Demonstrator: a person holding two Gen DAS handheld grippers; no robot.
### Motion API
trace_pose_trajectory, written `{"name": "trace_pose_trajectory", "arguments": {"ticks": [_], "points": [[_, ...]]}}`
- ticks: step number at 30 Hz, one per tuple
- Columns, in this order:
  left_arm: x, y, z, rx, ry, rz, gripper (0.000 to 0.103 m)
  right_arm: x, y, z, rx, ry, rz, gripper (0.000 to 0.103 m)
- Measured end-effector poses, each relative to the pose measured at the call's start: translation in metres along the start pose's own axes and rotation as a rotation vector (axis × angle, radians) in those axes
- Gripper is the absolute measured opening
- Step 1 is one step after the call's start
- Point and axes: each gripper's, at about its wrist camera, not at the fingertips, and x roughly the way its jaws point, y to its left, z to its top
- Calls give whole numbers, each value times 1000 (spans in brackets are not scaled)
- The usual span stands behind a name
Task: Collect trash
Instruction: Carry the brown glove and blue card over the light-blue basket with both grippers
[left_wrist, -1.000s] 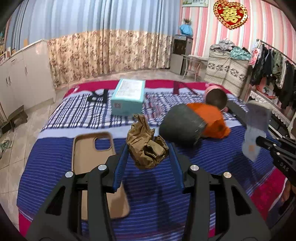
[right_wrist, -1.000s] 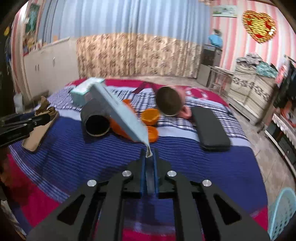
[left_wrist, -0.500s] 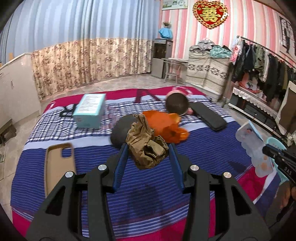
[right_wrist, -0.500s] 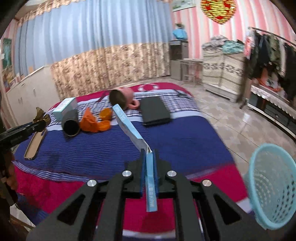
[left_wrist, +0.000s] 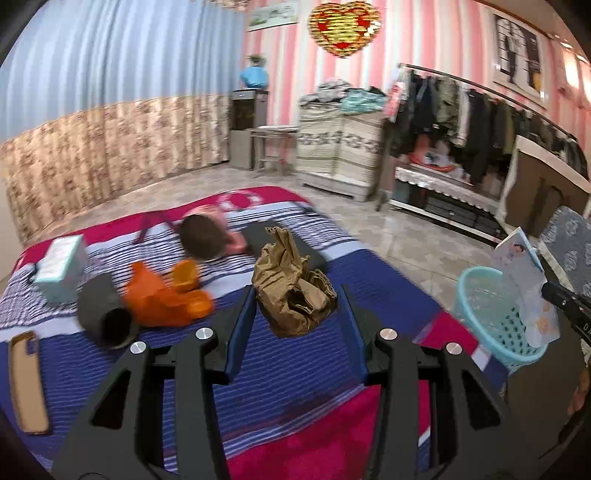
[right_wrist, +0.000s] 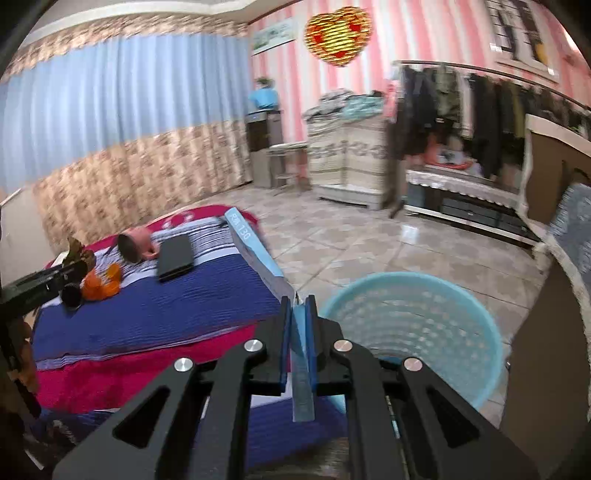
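Note:
My left gripper (left_wrist: 297, 299) is shut on a crumpled brown paper wad (left_wrist: 291, 288) and holds it above the bed. My right gripper (right_wrist: 297, 310) is shut on a flat light-blue package (right_wrist: 258, 254), held edge-on just left of the light-blue perforated trash basket (right_wrist: 424, 332) on the floor. In the left wrist view the basket (left_wrist: 491, 314) stands at the right beyond the bed, with the package (left_wrist: 524, 280) hanging over its rim from the right gripper. The left gripper with the brown wad (right_wrist: 79, 254) shows at the left of the right wrist view.
On the striped bed (left_wrist: 295, 369) lie an orange cloth (left_wrist: 159, 295), a dark cylinder (left_wrist: 103, 314), a teal box (left_wrist: 59, 262), a doll head (left_wrist: 203, 236), a black case (left_wrist: 284, 243) and a tan phone case (left_wrist: 26, 376). A clothes rack (left_wrist: 480, 107) and tiled floor (right_wrist: 351, 240) lie beyond.
Both grippers have swung right, away from the bed's middle toward the basket. The right gripper now holds the package beside the basket. Both grips are unchanged.

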Motion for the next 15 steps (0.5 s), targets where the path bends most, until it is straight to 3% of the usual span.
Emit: {"name": "trace_pose_trajectory", "arguments": {"ticks": [8,15], "points": [[20,-76,4,81,-16,-113,44,-9,-62,-8,80,-13,-116,8],[50,-135,3,116,20,-208,44,-10,-104,-14,122,-32,-186,8]]}}
